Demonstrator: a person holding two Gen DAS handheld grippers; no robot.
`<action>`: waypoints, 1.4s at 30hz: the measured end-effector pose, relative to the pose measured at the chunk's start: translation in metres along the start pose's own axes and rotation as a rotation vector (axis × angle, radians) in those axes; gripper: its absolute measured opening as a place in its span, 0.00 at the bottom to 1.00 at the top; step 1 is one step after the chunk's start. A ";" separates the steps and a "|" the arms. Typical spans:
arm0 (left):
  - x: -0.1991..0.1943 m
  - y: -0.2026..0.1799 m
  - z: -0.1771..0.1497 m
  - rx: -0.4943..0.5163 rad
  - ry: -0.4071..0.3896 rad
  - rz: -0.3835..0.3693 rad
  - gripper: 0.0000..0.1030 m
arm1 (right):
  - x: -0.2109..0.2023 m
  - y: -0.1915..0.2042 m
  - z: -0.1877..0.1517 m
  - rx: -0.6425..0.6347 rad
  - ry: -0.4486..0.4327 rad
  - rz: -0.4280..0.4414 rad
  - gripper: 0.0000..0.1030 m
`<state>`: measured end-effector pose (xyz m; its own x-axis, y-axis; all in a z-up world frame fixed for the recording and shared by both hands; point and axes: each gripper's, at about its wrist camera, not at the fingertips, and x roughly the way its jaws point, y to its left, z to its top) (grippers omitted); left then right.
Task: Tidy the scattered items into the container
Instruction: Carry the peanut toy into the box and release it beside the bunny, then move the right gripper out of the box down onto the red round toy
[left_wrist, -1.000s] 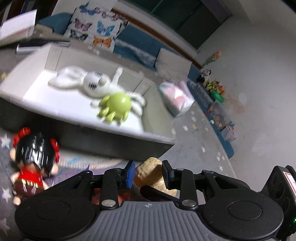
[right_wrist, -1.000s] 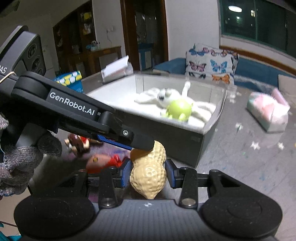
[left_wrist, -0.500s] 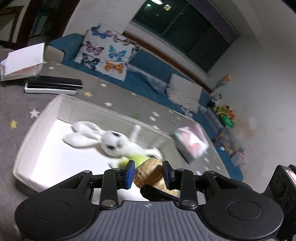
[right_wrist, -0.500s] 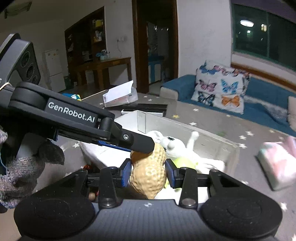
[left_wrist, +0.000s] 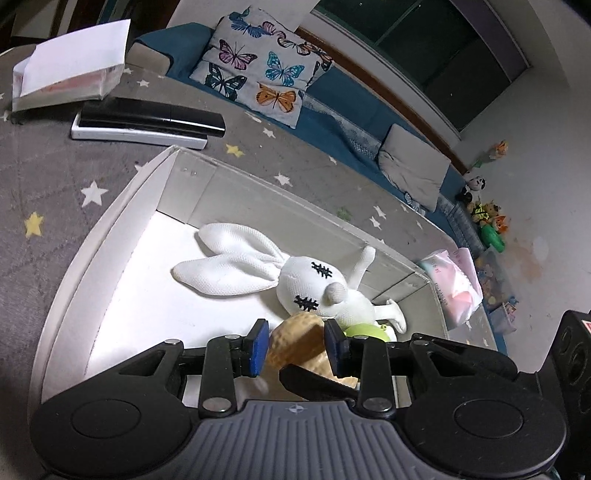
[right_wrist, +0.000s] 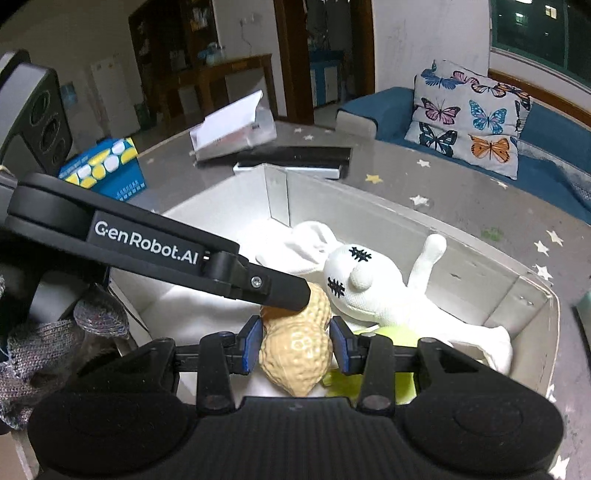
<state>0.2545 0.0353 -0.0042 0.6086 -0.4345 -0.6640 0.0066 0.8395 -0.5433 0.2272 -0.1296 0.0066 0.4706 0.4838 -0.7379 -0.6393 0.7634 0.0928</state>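
Left to right: folded white paper box (left_wrist: 66, 79) at far left of grey star-print counter (left_wrist: 44, 173), with black and white remotes (left_wrist: 147, 125) just beside it; blue-and-yellow carton (right_wrist: 105, 170) visible in right wrist view. White container (left_wrist: 92, 266) sits centre; inside it a white plush rabbit (left_wrist: 280, 277) lies on its back, ears toward the left wall, and a green toy (left_wrist: 365, 330) is partly hidden under its body. Peanut toy (right_wrist: 295, 343) is held in the air over the container's near part, gripped by both tools at once: left gripper (left_wrist: 295, 345) has its blue-padded fingers (left_wrist: 258, 345) narrowed on one lobe, right gripper (right_wrist: 295, 345) has its fingers (right_wrist: 249, 347) pressed to both sides of the other lobe. The left tool's black arm crosses the right wrist view, its tip on the peanut's top. Pink-and-white packet (left_wrist: 454, 284) lies on the counter just right of the container; butterfly cushion (left_wrist: 258, 62) on blue sofa (left_wrist: 332, 103) behind
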 end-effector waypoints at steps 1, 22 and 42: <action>0.001 0.000 -0.001 0.000 0.002 0.000 0.34 | 0.001 0.000 0.000 0.000 0.008 -0.003 0.38; -0.011 -0.015 -0.014 0.127 -0.046 0.118 0.34 | -0.001 0.008 0.000 -0.034 0.004 -0.051 0.40; -0.052 -0.044 -0.041 0.221 -0.126 0.160 0.34 | -0.075 0.035 -0.024 -0.076 -0.159 -0.055 0.48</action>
<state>0.1897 0.0079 0.0332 0.7096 -0.2588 -0.6554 0.0670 0.9507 -0.3029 0.1552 -0.1495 0.0493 0.5925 0.5080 -0.6252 -0.6510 0.7591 -0.0001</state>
